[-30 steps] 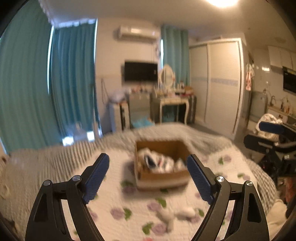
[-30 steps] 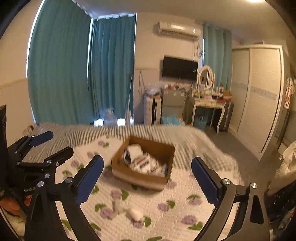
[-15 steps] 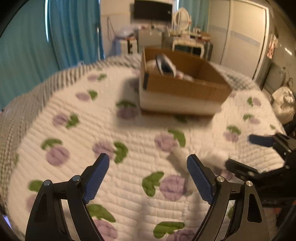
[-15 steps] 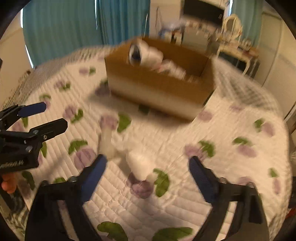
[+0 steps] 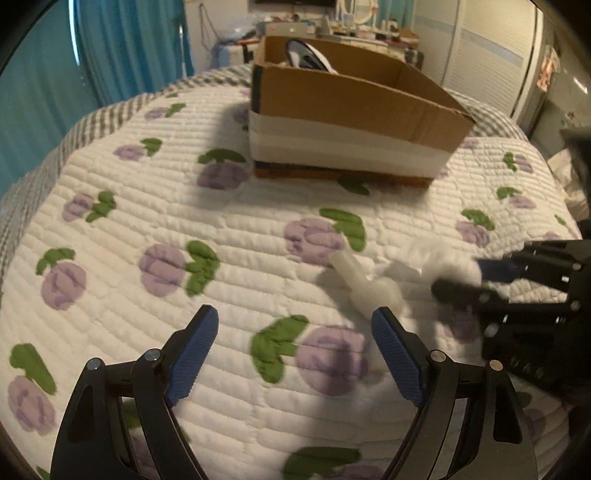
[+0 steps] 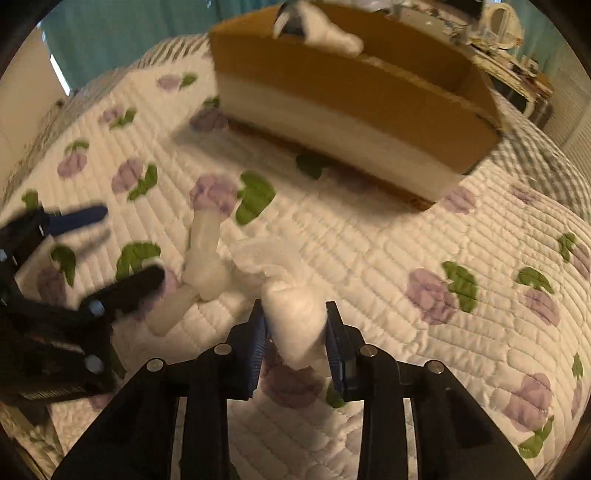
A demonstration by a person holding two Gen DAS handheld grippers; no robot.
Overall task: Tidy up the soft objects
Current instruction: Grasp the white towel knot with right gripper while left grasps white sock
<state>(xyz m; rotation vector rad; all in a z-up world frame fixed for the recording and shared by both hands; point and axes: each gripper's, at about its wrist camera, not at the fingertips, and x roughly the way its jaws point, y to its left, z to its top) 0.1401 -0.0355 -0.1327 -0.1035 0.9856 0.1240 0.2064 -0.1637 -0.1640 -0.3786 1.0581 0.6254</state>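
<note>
Left wrist view. Lower part of the frame: left gripper point(image 5: 293, 354) with its blue-padded fingers spread wide, nothing between them, hovering over a white quilt point(image 5: 229, 236) printed with purple flowers and green leaves. Upper centre: cardboard box point(image 5: 351, 122) with a white band around its lower wall, sitting on the quilt; a dark-and-white soft item point(image 5: 308, 55) shows above its far rim. Right of centre: a white rolled sock point(image 5: 364, 282) lies on the quilt, just beyond the left gripper's right finger. Right edge: the right gripper point(image 5: 476, 277) comes in from the side, blurred, its tips against a fluffy white bundle point(image 5: 443, 258).

Right wrist view. Left edge: the left gripper point(image 6: 99, 243), open, blurred. Centre left: the rolled sock point(image 6: 203, 266) lies on the quilt point(image 6: 388, 258), in knotted limbs. Bottom centre: right gripper point(image 6: 295, 332) closed narrowly on the white bundle point(image 6: 295, 321), both pads pressing its sides. The bundle touches the sock's nearest limb. Upper frame: the box point(image 6: 351, 99), with a white soft item point(image 6: 325, 29) sticking above its rim.
</note>
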